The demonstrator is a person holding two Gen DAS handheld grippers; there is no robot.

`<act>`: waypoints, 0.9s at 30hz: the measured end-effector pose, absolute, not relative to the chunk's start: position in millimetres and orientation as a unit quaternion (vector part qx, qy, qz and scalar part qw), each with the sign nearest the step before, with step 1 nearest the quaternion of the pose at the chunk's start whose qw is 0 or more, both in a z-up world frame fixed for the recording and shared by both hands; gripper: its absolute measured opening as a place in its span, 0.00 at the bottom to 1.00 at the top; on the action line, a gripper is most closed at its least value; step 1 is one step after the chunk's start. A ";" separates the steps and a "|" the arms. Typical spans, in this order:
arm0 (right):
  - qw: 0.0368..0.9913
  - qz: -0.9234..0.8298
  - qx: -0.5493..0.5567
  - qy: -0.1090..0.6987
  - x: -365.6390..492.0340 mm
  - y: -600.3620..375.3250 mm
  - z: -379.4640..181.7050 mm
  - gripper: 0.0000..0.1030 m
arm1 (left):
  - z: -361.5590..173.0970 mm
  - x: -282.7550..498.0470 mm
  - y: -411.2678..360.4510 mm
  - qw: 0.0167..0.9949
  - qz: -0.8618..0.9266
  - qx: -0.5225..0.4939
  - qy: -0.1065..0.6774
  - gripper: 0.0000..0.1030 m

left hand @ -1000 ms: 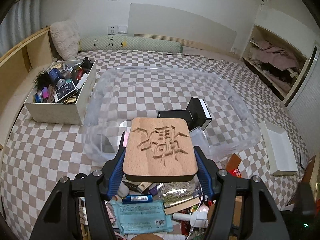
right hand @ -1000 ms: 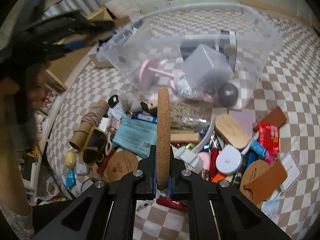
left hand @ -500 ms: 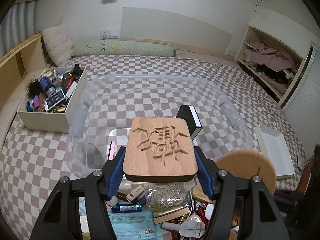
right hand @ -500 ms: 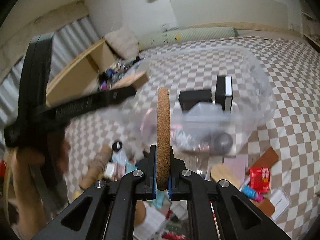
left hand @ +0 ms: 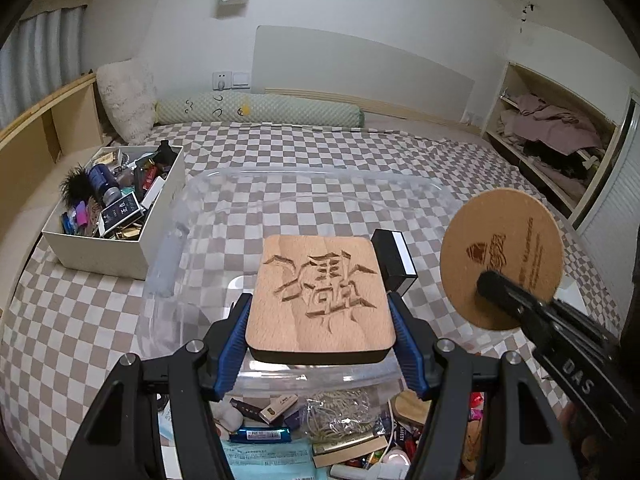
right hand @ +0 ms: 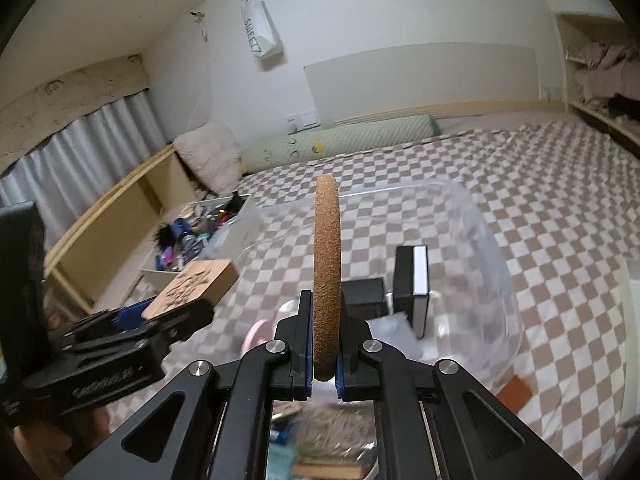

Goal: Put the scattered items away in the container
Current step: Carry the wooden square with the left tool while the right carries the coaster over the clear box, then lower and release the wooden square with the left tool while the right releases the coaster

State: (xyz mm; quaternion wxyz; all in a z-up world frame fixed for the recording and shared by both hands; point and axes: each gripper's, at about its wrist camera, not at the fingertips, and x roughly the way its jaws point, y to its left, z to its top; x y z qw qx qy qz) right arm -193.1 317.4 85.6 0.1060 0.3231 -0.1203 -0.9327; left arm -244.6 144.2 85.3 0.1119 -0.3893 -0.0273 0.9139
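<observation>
Cardboard box (left hand: 120, 248) of oddments at far left. Left gripper (left hand: 320, 340) clamps carved wooden block (left hand: 320, 292) flat above clear plastic container (left hand: 208, 216). Right gripper (right hand: 323, 354) pinches cork coaster (right hand: 327, 276) on edge — also above it.

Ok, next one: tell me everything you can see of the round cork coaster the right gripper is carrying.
The round cork coaster is a thick disc of speckled tan cork with a brown logo and lines of text printed on one face. The right gripper is shut on its lower rim, holding it upright on edge, so the right wrist view shows only its grainy rim. It hangs in the air over the near right part of the clear plastic bin, touching nothing but the gripper's pads, to the right of the carved wooden coaster.
</observation>
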 end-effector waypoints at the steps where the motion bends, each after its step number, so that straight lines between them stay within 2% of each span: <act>1: 0.101 -0.934 0.322 -0.116 -196.8 317.2 84.4 0.08 | 83.7 -246.1 145.5 0.111 0.914 -0.390 -0.026 0.63; 16: 0.093 -0.929 0.344 -0.098 -229.1 301.3 60.3 0.08 | 53.0 -271.4 147.2 0.083 0.908 -0.409 -0.014 0.63; 27: 0.076 -0.923 0.374 -0.055 -237.8 298.9 44.4 0.08 | 32.9 -283.6 140.5 0.070 0.902 -0.425 -0.016 0.63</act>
